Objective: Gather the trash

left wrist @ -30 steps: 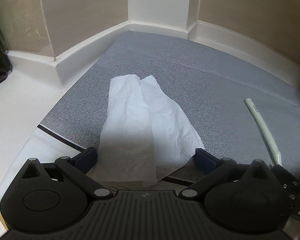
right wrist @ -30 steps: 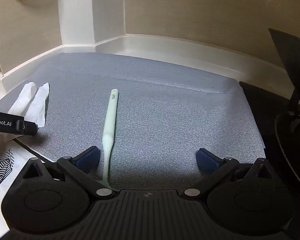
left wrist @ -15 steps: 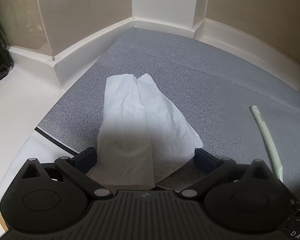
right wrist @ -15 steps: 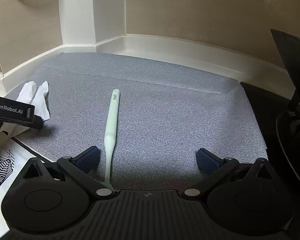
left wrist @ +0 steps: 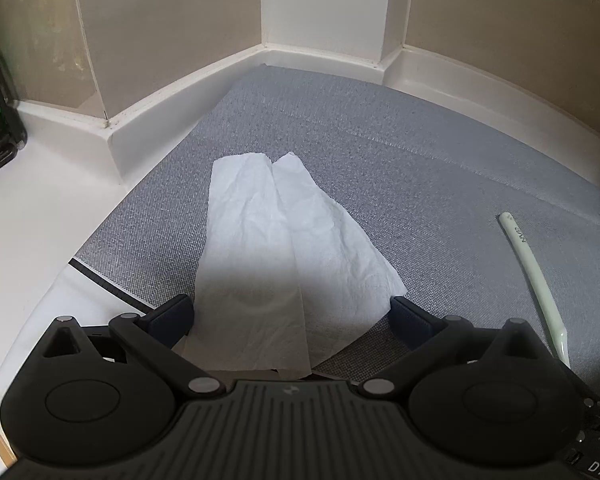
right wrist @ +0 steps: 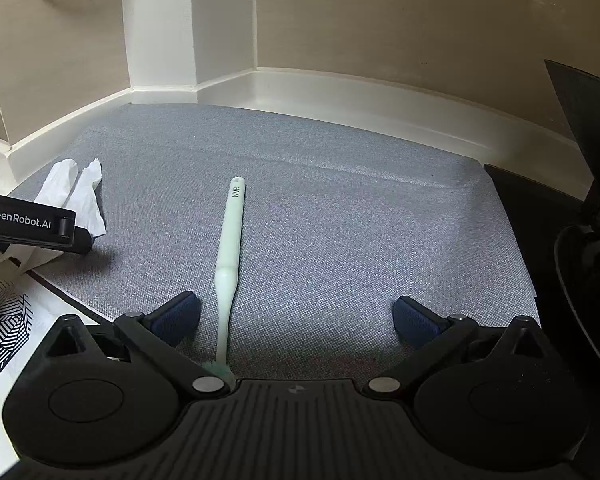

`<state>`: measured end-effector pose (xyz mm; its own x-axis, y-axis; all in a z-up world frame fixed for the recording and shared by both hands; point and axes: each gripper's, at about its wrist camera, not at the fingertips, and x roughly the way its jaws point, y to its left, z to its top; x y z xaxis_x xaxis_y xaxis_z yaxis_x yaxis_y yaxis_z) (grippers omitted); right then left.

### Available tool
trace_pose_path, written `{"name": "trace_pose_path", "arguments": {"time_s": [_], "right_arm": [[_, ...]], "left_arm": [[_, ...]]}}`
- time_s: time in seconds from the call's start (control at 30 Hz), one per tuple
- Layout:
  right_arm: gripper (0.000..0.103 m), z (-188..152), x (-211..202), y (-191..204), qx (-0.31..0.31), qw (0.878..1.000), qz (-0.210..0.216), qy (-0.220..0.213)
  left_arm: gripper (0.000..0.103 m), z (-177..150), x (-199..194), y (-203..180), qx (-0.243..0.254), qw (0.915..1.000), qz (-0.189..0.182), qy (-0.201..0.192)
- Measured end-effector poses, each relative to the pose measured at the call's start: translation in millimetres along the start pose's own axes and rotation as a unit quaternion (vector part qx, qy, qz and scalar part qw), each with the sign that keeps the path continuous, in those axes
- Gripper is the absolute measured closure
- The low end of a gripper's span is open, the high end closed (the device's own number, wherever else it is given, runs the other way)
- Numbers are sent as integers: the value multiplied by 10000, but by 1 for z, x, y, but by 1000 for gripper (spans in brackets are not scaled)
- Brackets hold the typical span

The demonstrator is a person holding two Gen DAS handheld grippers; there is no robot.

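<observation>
Both the left gripper (left wrist: pixel 292 314) and the right gripper (right wrist: pixel 296 318) stand wide apart, holding nothing. The crumpled white paper tissue (left wrist: pixel 284 248) lies flat on the grey woven mat (left wrist: pixel 420 168), its near edge between the left fingers. A thin sheet may slip or tear if the pads close above it. Only the right view shows the pale green plastic toothbrush (right wrist: pixel 230 256) whole, bristles included, right of the tissue, and a black stand (right wrist: pixel 588 216) beyond it.

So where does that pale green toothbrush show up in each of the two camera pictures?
Left wrist view: the toothbrush lies at the far right, on the grey mat, right of the white tissue.
Right wrist view: the toothbrush lies left of centre, running up from the right gripper.
Shared landmark: the white tissue.
</observation>
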<state>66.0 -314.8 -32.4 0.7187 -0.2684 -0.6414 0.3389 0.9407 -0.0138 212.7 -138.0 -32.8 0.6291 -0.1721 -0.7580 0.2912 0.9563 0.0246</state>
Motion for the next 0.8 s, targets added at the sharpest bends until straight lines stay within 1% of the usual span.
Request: {"name": "trace_pose_path", "arguments": {"time_s": [0.4, 0.47, 0.53, 0.57, 0.6, 0.63, 0.67, 0.7, 0.73, 0.77, 0.8], "right_arm": [[0, 0, 0, -3, -74, 9999, 121, -6], [3, -1, -1, -3, -120, 9998, 171, -20], [18, -3, -5, 0, -222, 9993, 295, -95], [23, -3, -7, 2, -298, 9987, 382, -141], [34, -4, -9, 3, -363, 9981, 464, -179], [59, -4, -11, 4, -407, 9975, 536, -218], [73, -5, -13, 5, -429, 9971, 564, -274], [95, -5, -14, 4, -412, 9972, 555, -301], [97, -4, -14, 2, -343, 9977, 494, -308], [97, -4, -13, -2, -238, 9976, 575, -315], [97, -4, -14, -5, -137, 9970, 695, -324]], "left_arm": [[0, 1, -3, -2, -6, 10000, 41, -1], [0, 1, -4, -2, -9, 10000, 69, 23], [3, 1, -5, -2, 1, 10000, 79, 15], [13, 1, -7, -2, 3, 10000, 63, -22], [35, 2, -11, -2, -1, 10000, 32, -79], [48, 3, -15, -2, 1, 9999, 18, -101], [74, 4, -17, -2, 9, 10000, -17, -73], [92, 5, -20, -1, -1, 10000, -76, -39], [94, 5, -23, -1, 3, 9999, -95, -47], [95, 4, -27, -1, 34, 9999, -73, -108], [97, 3, -31, -1, 90, 9998, -42, -189]]}}
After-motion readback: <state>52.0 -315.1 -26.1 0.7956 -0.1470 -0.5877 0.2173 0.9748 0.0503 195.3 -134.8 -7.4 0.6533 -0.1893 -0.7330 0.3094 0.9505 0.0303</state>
